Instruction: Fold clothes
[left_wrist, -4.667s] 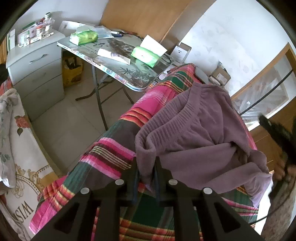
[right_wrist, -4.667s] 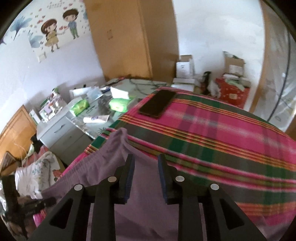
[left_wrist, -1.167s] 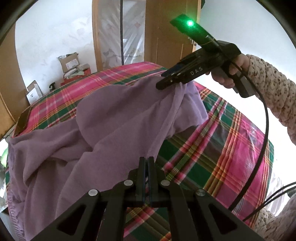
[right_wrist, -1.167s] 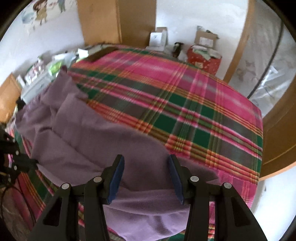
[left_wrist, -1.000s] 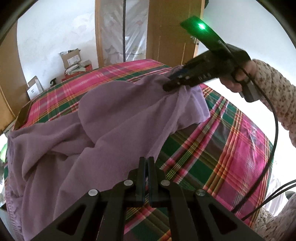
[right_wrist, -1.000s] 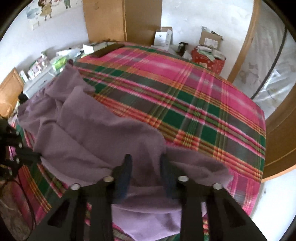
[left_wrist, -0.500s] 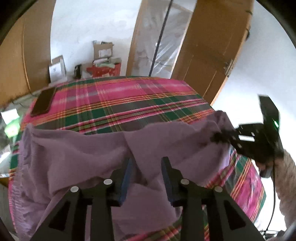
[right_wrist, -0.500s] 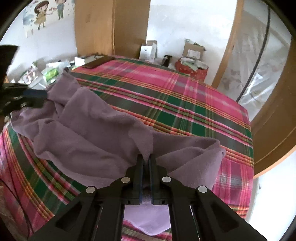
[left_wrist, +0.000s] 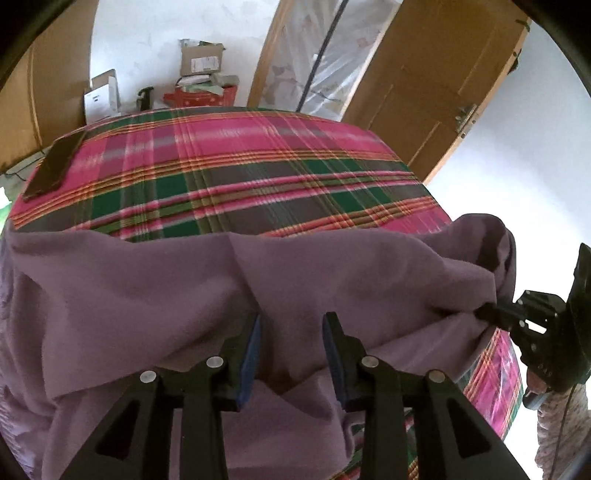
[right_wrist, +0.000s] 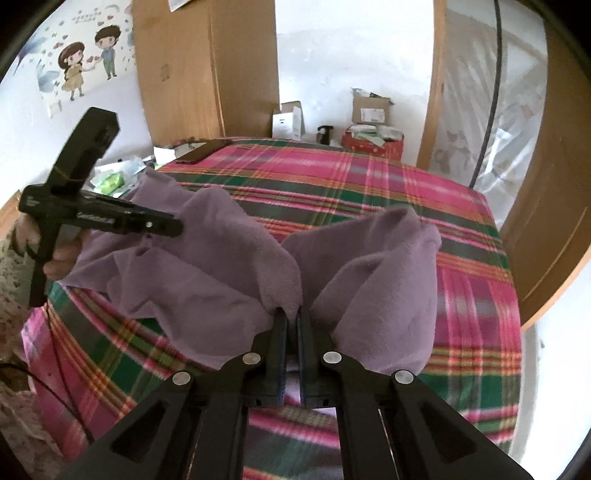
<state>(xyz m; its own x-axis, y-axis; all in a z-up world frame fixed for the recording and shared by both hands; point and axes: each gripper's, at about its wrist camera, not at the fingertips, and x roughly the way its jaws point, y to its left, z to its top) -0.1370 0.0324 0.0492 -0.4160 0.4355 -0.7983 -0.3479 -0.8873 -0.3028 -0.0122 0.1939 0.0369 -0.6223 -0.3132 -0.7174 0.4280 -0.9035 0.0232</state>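
We pinch a fold of the purple sweater (right_wrist: 229, 258) tight in our right claw (right_wrist: 290, 317). Our left claw (left_wrist: 291, 332) stands apart over the cloth, gripping nothing. The sweater lies bunched on the plaid bedspread (left_wrist: 258, 177), near its front edge.

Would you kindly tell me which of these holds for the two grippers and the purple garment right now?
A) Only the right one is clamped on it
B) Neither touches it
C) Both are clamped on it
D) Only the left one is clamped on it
A: the right gripper has its fingers pinched on a bunch of the purple garment, while the left gripper stands open, its pads apart over the cloth.
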